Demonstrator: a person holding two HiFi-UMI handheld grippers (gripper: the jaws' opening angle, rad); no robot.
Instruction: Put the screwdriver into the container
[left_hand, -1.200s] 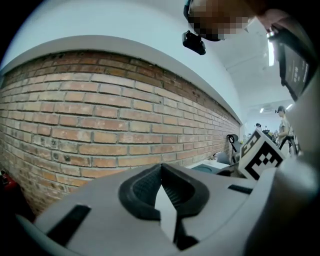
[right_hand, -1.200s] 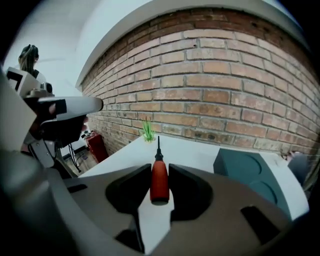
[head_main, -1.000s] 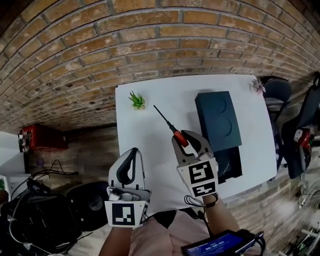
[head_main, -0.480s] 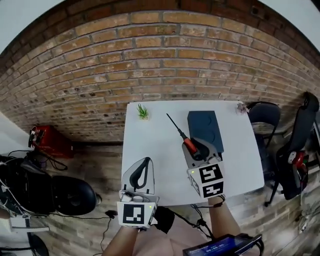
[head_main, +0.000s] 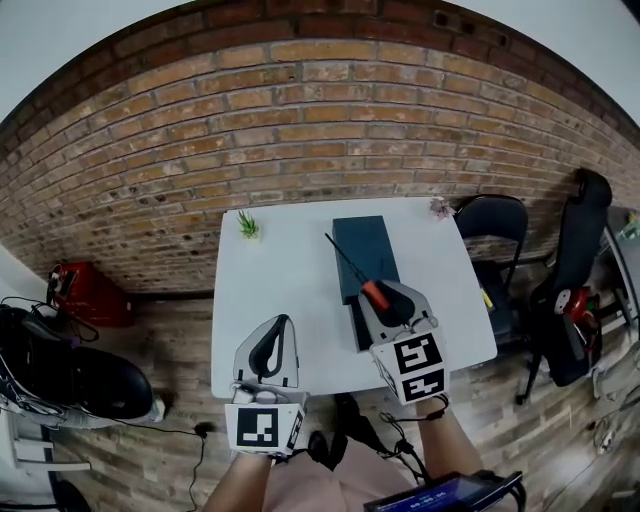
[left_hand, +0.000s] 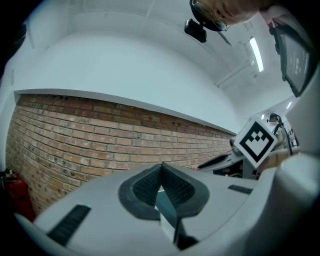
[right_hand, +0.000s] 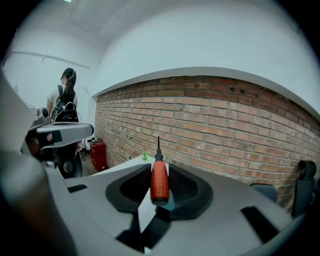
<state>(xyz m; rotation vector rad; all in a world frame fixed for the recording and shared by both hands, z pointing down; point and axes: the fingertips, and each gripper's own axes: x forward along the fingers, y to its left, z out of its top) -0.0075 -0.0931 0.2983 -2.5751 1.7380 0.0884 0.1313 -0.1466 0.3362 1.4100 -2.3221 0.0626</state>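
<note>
Tongs on the left (head_main: 275, 335) are sitting pressed together with nothing between them. They are showing against the lower left part of the desk (head_main: 290, 270), well apart from the task's things.

Moving right, the dark container (head_main: 365, 250) is lying at centre frame on the desk, its long side running up and down the picture. A lid is covering its upper stretch. A darker strip at its lower end is probably the open part, though the right tongs are hiding half of it.

The screwdriver (head_main: 375, 294) is off the desk, clamped by its red handle. Its long axis is running up and to the left across the lid, with the tip ending at the container's left edge.

The right tongs (head_main: 392, 303) are pinching that handle between the pads. In the right gripper view the shaft is pointing straight out along the jaws toward the brick wall.

The right hand is by far the nearer one. The likely opening is lying just beside and lower left of these tongs, on the handle side and not under the tip. So the coming move is probably calling for tipping the point down and bringing it back over that strip.
</note>
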